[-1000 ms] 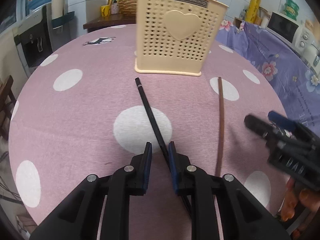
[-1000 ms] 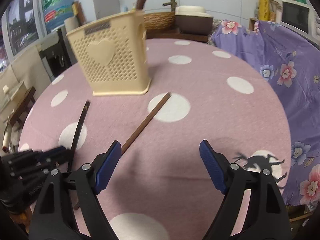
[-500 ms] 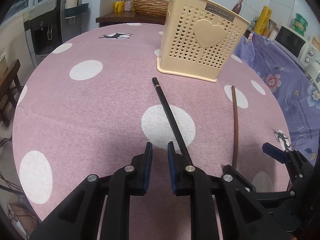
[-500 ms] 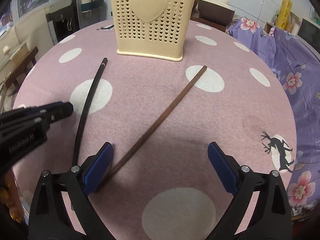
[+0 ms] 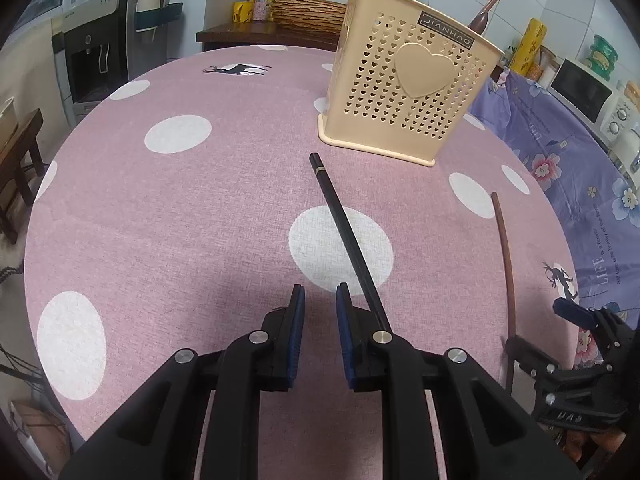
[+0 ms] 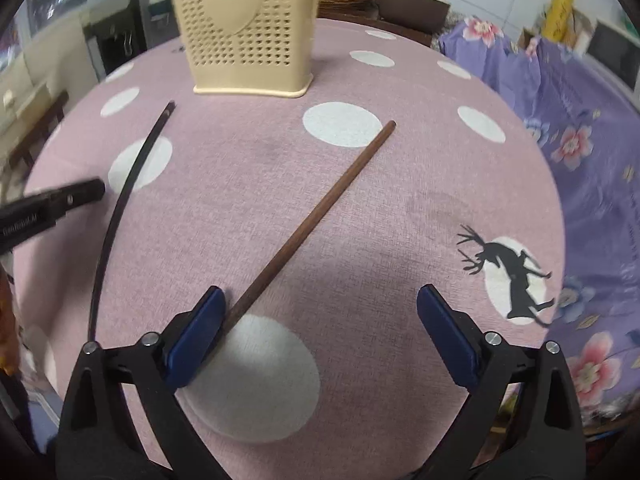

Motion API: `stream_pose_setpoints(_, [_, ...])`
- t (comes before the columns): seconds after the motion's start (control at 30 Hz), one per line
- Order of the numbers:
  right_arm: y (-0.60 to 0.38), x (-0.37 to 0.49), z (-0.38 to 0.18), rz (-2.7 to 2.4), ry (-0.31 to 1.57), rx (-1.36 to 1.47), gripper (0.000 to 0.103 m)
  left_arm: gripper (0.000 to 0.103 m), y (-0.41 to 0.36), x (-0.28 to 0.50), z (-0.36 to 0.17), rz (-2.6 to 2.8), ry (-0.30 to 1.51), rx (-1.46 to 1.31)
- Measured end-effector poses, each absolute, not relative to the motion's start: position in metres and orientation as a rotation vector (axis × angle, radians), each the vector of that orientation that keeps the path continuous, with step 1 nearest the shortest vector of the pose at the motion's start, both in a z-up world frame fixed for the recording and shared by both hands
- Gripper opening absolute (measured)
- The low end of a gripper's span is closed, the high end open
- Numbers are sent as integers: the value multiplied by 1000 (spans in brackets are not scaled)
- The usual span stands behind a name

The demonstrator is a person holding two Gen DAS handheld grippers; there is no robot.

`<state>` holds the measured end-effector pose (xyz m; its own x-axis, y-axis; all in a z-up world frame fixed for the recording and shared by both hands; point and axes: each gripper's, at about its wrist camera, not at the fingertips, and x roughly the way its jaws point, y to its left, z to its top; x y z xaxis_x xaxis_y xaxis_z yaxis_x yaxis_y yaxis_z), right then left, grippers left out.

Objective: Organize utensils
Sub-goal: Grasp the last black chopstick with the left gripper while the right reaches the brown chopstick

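A black chopstick (image 5: 344, 232) lies on the pink dotted tablecloth (image 5: 200, 220), its near end running just right of my left gripper (image 5: 320, 300). That gripper's pads stand a narrow slit apart with nothing between them. Further right lies a brown chopstick (image 6: 316, 216). Its near end rests between the wide-open jaws of my right gripper (image 6: 320, 304), close against the left pad (image 6: 196, 332). A cream perforated holder (image 5: 408, 92) with a heart stands upright beyond both chopsticks, with dark handles sticking out of it. The right gripper (image 5: 540, 328) also shows low right in the left wrist view.
A purple floral cloth (image 5: 580, 168) covers furniture along the table's right edge, with a microwave (image 5: 580, 88) behind it. A water dispenser (image 5: 100, 60) and a wooden stool (image 5: 16, 152) stand at the left. A wicker basket (image 5: 308, 8) sits on a far shelf.
The black chopstick lay between my left jaws; now it lies just right of them. My right gripper opened wider and swung over the brown chopstick's near end.
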<state>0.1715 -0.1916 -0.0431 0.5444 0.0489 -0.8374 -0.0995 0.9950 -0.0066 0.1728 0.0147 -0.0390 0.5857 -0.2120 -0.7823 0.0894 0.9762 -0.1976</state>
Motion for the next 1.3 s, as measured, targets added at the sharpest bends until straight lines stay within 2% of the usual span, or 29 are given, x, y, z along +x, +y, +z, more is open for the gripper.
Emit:
stream_pose_setpoints(0.17, [-202,191,-35,51,919,4,84,17,13,184,-38,-169,929,-151])
stream_pose_setpoints(0.27, [-203,208,-31,41,892,17,74,17,9,195,-35,-155,921,-148])
stream_pose_setpoints(0.33, [-201,221,-30,31,889,16,63,17,4,202,-33,-150,910,-140])
stream_pose_setpoints(0.5, [-201,246,-36,-1,911,27,45,18,-6,223,-32,-133,910,-115])
stream_pose_setpoints(0.63, [-202,258,-43,-10,936,49,33,31,-8,235,-35,-119,918,-116])
stream_pose_setpoints(0.9, [-201,280,-43,-21,938,81,21,31,-18,250,-40,-108,919,-57])
stream_pose_setpoints(1.13, [-199,306,-42,-4,958,152,15,11,-23,262,-41,-113,931,-25])
stream_pose_setpoints(1.3, [-186,313,-41,-8,956,117,11,10,-28,263,-42,-127,931,-8])
